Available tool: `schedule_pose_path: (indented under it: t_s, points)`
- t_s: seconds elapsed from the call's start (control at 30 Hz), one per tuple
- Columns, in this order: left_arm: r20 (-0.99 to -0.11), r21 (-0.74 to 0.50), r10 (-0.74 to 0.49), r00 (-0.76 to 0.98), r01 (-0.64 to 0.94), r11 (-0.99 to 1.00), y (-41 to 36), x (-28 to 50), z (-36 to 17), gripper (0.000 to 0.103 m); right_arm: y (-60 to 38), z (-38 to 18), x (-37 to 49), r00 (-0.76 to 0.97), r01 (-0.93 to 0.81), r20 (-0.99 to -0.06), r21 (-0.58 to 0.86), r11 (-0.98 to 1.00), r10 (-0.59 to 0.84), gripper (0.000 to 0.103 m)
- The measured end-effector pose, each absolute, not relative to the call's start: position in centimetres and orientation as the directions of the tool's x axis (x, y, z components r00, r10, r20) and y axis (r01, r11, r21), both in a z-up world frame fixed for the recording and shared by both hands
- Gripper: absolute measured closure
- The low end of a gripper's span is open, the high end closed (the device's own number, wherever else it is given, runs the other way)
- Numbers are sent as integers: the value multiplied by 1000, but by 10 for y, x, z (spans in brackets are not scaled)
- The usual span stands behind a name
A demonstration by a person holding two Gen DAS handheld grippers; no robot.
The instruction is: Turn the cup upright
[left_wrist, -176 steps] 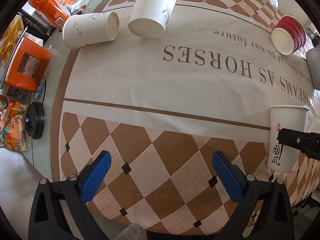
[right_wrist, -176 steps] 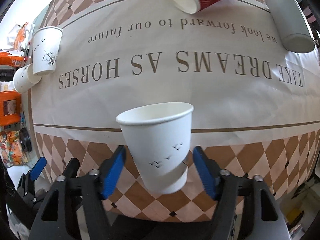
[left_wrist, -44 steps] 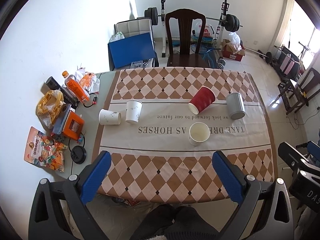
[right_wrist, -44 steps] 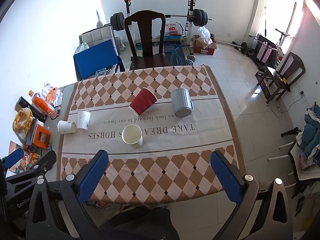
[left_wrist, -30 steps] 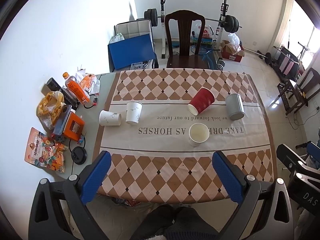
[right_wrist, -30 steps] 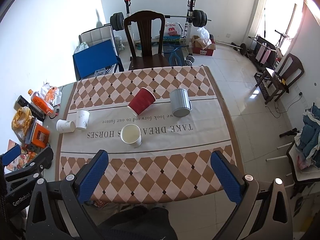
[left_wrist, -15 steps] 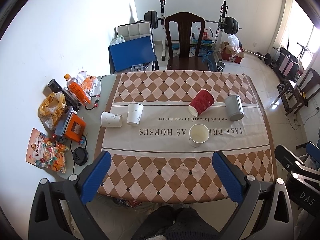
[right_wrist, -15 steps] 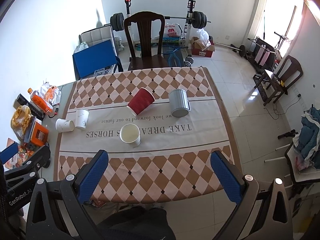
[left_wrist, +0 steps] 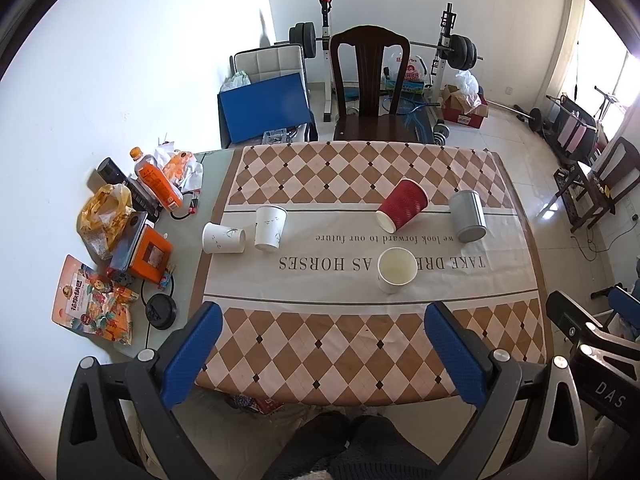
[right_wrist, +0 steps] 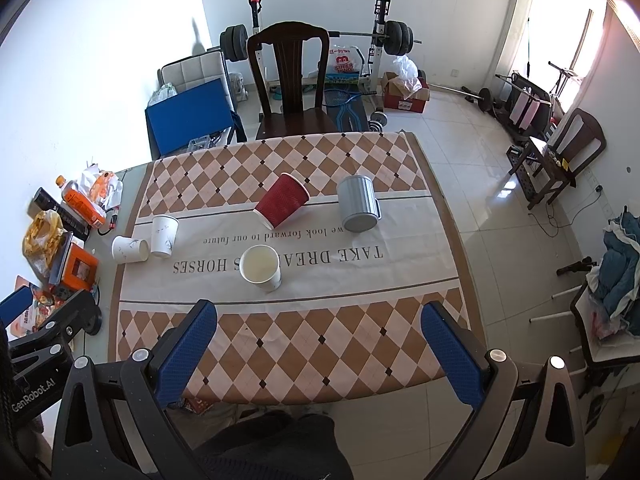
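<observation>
A white paper cup [left_wrist: 396, 270] stands upright, mouth up, near the middle of the checkered tablecloth [left_wrist: 340, 344]; it also shows in the right wrist view [right_wrist: 261, 268]. My left gripper [left_wrist: 322, 356] is open and empty, held high above the table's near edge. My right gripper [right_wrist: 318, 354] is open and empty, also high above the near edge. Both are far from the cup.
A red cup [left_wrist: 402, 205] and a grey mug [left_wrist: 467, 216] lie on their sides further back. One white cup [left_wrist: 270, 227] stands with its mouth down, another [left_wrist: 222, 237] lies on its side at the left. Snacks and bottles [left_wrist: 132, 216] crowd the left edge. A chair [left_wrist: 374, 88] stands behind.
Earlier my right gripper held the white cup close to the table; the cup now stands free and both grippers are raised far back. Over the last second the views barely shift.
</observation>
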State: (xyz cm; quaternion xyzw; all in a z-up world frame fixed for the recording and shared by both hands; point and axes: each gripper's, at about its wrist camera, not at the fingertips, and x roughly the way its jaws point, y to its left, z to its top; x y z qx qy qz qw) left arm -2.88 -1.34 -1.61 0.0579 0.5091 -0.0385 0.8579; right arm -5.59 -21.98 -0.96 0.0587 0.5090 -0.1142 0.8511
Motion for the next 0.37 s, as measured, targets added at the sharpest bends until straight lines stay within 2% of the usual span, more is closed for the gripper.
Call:
schedule_pose_path:
  t_s: [0.37]
  points:
    - [-877, 60, -9, 481, 129, 990, -13, -30, -17, 0, -222, -9, -62, 459, 251, -878, -14, 968, -132, 0]
